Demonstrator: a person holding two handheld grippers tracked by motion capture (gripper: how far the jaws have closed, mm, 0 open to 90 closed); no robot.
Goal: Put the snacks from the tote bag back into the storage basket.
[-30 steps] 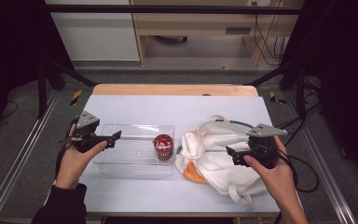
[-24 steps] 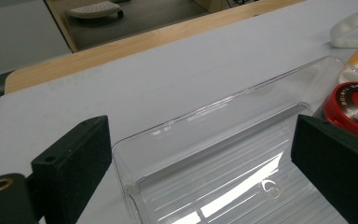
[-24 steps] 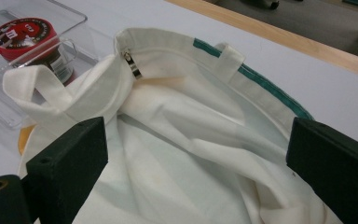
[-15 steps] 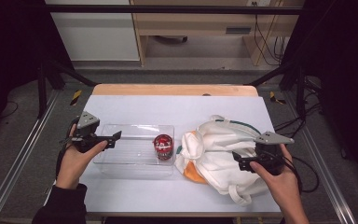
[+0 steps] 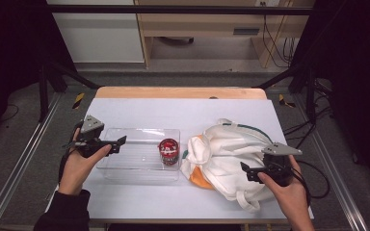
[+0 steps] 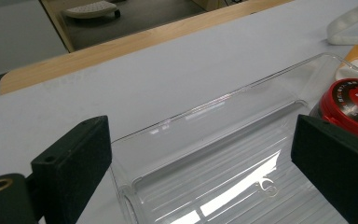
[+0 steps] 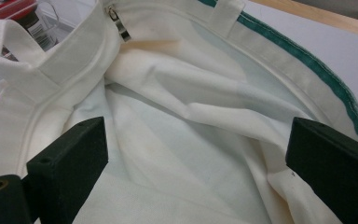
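Bag is slumped on the table's right half, cream with green trim, touching the clear bin to its left. Your right gripper hangs over the bag, jaws wide. Your left gripper is spread wide at the bin's left end. Red-lidded jar sits inside the bin's right end.

My fingers are black. The tray is clear; the jar lid red; the bag cream, green-trimmed; the worktop white.
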